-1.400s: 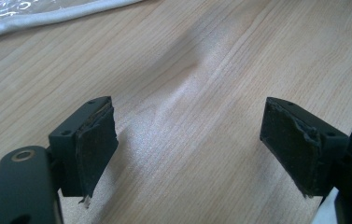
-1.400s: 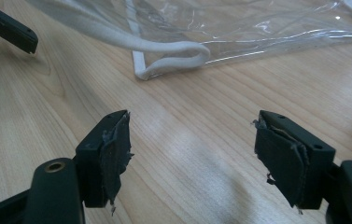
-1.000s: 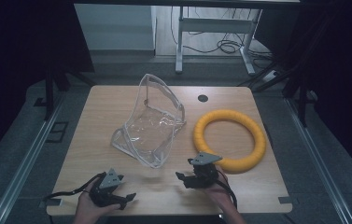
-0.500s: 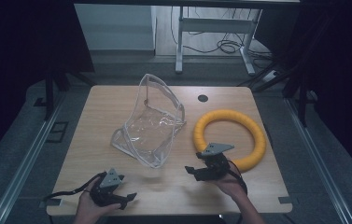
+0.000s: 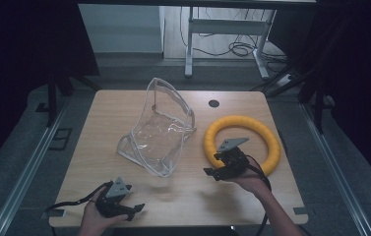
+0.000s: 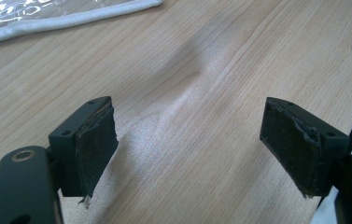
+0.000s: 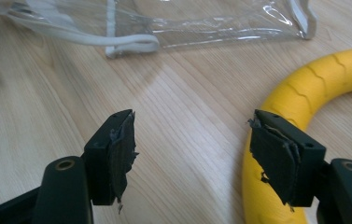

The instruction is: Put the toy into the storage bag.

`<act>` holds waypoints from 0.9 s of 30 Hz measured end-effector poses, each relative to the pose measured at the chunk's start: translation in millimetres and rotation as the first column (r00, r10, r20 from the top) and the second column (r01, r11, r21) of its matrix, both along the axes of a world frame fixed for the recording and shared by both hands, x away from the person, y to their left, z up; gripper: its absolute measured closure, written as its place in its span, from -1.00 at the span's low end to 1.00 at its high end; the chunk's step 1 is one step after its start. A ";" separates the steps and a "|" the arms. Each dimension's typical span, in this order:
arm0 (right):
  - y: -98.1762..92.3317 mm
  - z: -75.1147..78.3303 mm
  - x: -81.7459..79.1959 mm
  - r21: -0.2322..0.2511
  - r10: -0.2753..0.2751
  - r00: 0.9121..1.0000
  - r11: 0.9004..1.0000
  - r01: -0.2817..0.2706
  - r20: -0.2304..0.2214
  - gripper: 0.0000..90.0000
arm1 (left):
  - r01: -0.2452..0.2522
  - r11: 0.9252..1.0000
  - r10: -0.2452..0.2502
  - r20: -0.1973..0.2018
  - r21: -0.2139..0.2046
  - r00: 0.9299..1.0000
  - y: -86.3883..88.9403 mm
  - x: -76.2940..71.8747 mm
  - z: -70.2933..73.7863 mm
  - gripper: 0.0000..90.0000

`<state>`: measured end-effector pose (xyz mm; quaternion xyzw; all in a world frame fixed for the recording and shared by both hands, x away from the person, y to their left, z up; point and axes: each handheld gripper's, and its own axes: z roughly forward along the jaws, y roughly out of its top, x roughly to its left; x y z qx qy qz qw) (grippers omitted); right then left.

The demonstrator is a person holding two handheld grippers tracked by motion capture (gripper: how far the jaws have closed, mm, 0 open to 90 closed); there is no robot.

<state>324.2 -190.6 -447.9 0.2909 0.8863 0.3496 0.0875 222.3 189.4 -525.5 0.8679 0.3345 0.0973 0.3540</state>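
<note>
Wooden tabletop [image 5: 99, 128] seen from above, with a clear plastic pouch [image 5: 161, 130] near its middle, edged in white and partly propped up. Just right of the pouch, a yellow foam ring [image 5: 264, 135] lying flat. Right gripper [image 5: 221, 169] held over the near left arc of the ring, fingers [image 7: 117, 156] spread wide with nothing between them; in the right gripper view, one finger over bare wood, the other at the ring's [image 7: 323, 79] outer edge, contact impossible to tell, pouch's [image 7: 164, 23] white-trimmed edge farther ahead. Left gripper [image 5: 133, 209] low at the near left corner of the tabletop, well apart from pouch and ring, fingers [image 6: 94, 140] wide and empty above bare wood [image 6: 201, 93], a strip of pouch [image 6: 47, 18] at the top of the left gripper view.
</note>
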 end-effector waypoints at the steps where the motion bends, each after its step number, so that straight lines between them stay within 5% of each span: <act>1: 0.0 0.0 0.0 0.000 0.000 1.000 1.000 0.000 0.000 -0.29 | 0.000 1.000 0.000 -0.001 0.000 1.000 -0.1 0.1 -0.1 -0.59; 12: -12.3 5.2 21.7 -0.121 -0.007 0.998 0.993 -0.001 -0.065 -0.20 | -0.001 1.000 0.001 -0.009 -0.001 1.000 -1.6 1.5 -1.8 -0.59; 27: -23.8 -2.3 32.6 -0.191 -0.027 0.994 0.982 0.006 -0.109 -0.15 | -0.001 1.000 0.001 -0.013 0.000 1.000 -2.1 1.8 -2.2 -0.59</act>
